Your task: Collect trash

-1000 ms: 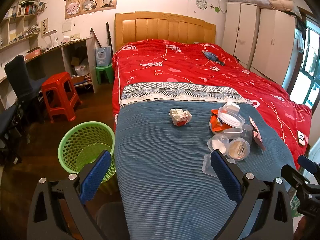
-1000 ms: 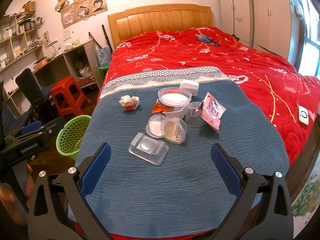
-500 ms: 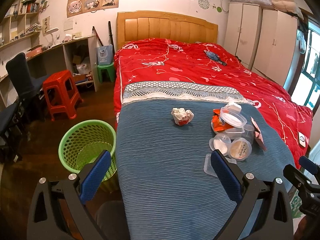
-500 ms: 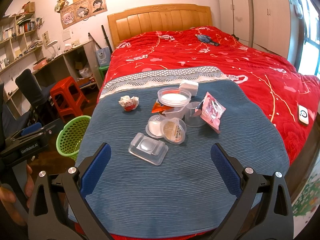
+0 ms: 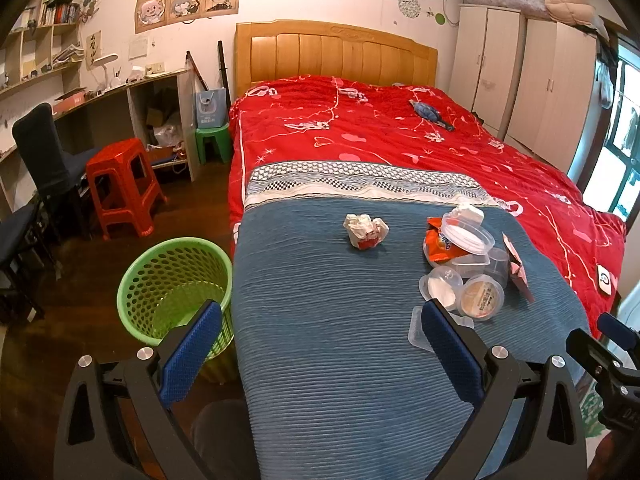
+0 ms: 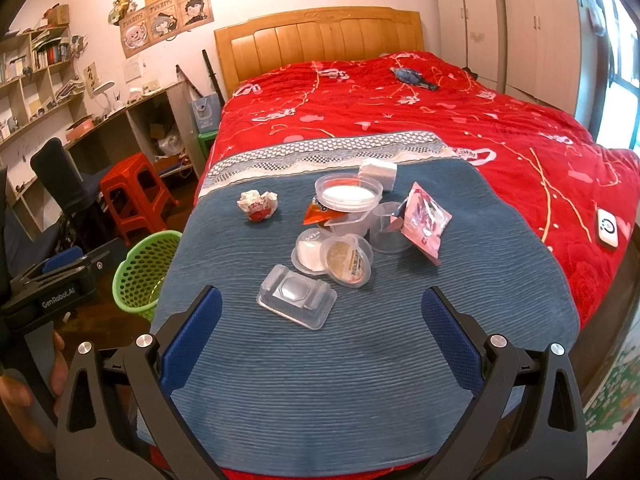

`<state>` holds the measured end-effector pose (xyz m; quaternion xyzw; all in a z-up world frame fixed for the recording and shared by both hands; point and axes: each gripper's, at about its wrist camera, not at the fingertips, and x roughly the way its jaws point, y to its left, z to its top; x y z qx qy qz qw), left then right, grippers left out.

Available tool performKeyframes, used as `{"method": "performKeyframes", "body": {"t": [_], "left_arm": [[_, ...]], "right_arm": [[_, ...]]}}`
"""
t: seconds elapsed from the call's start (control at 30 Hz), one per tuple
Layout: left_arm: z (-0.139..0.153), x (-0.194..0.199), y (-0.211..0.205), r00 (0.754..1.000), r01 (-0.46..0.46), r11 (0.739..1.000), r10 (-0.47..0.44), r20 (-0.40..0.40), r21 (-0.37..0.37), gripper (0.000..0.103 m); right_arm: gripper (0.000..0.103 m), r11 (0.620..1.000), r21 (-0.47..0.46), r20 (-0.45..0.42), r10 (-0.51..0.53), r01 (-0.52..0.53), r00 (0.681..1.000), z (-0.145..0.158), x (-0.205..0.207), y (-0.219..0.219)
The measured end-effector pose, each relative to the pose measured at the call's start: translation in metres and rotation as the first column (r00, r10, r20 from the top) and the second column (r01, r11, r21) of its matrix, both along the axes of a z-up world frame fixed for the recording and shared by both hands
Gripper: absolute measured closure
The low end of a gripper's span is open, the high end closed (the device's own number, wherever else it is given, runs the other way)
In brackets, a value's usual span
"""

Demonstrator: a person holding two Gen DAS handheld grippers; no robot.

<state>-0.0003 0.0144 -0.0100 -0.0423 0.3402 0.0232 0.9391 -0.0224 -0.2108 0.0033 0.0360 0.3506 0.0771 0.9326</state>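
Trash lies on the blue blanket [image 6: 360, 360] at the foot of the bed: a crumpled paper ball [image 5: 365, 231] [image 6: 258, 205], a clear blister tray [image 6: 297, 301], stacked clear tubs and lids [image 6: 346, 204] [image 5: 466, 240], a small round cup on its side [image 6: 348, 260] [image 5: 482, 300], an orange wrapper [image 5: 440, 246] and a pink packet [image 6: 425, 220]. A green mesh bin [image 5: 174, 284] [image 6: 144, 268] stands on the floor at the bed's left. My left gripper [image 5: 320, 352] is open above the blanket's near edge. My right gripper [image 6: 322, 334] is open, just short of the blister tray.
A white phone-like device [image 6: 607, 227] lies on the red quilt at the right. A red stool [image 5: 122, 188], a dark chair [image 5: 44, 152] and a desk line the left wall. Wardrobes [image 5: 532, 80] stand at the right. A hand [image 6: 24, 384] holds the left gripper.
The left wrist view has shifted slightly, so the bed and bin sit a little further right in it. The right gripper has barely moved. Both stay open.
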Motion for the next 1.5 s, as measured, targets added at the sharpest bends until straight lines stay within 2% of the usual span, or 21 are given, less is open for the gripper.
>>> {"method": "performKeyframes", "body": {"t": [0.93,1.3,1.5], "left_arm": [[-0.006,0.013,0.002,0.999,-0.020,1.000,0.019,-0.035,-0.011,0.006],[-0.010,0.031,0.003,0.999,-0.018,1.000,0.018,-0.050,-0.008,0.006],[-0.017,0.042,0.003,0.997,-0.024,1.000,0.023,-0.069,-0.010,0.006]], "right_arm": [[0.005,1.000,0.001,-0.013,-0.013,0.013,1.000,-0.013,0.005,-0.001],[0.005,1.000,0.000,-0.047,-0.031,0.031,0.998,-0.018,0.032,-0.015],[0.005,0.999,0.026,-0.094,-0.029,0.032,0.995,-0.033,0.050,-0.022]]}}
